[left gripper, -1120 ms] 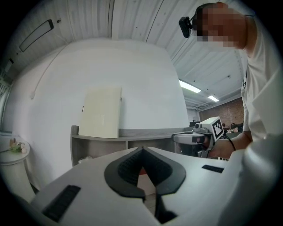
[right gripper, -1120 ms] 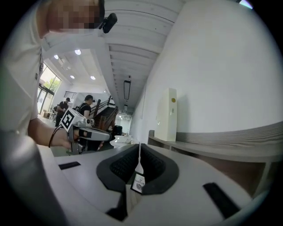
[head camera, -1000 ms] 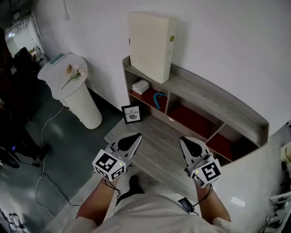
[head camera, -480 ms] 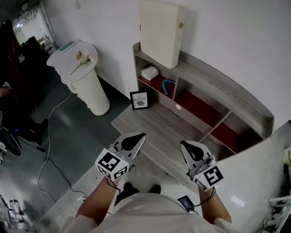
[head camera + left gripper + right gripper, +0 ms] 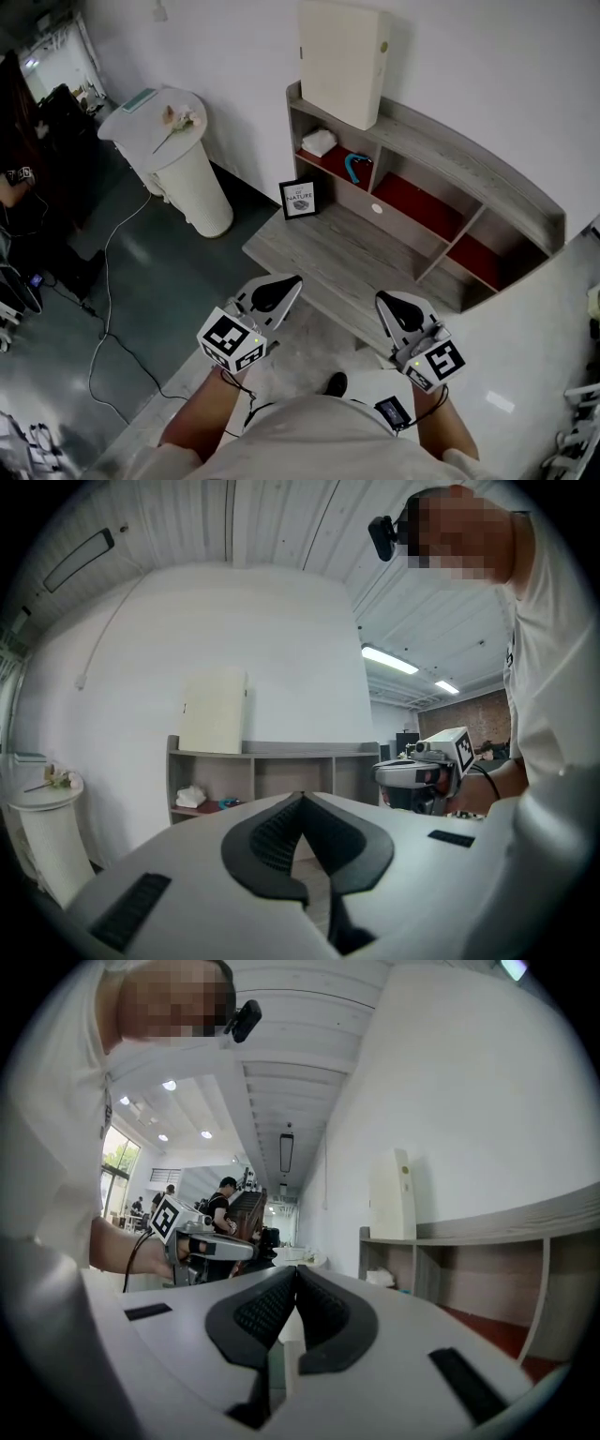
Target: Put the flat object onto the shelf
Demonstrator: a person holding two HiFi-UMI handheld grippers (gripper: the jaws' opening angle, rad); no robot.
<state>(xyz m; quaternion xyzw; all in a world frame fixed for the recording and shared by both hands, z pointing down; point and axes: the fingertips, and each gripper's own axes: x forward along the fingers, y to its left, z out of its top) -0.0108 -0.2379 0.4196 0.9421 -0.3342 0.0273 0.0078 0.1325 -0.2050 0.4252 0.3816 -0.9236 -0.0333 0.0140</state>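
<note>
Two grippers are held low in front of the person, well apart from each other and short of the furniture. The left gripper has its fingers pressed together with nothing between them. The right gripper has its fingers closed too, and they are just as empty.

The one flat object, a cream panel, stands upright on the top board of the shelf and leans back against the white wall. It sits at the shelf's left end, far from both grippers.

The shelf is grey wood with three red-floored compartments in a row. The left compartment holds two things: one folded white cloth and, just beside it, one teal curved piece. The other two compartments hold nothing that can be made out clearly.

A low grey wooden platform lies in front of the shelf, between it and the grippers. One small framed picture stands at its far left corner.

Left of the shelf stands one white round pedestal. On it lie one flower sprig and one teal-edged card.
</note>
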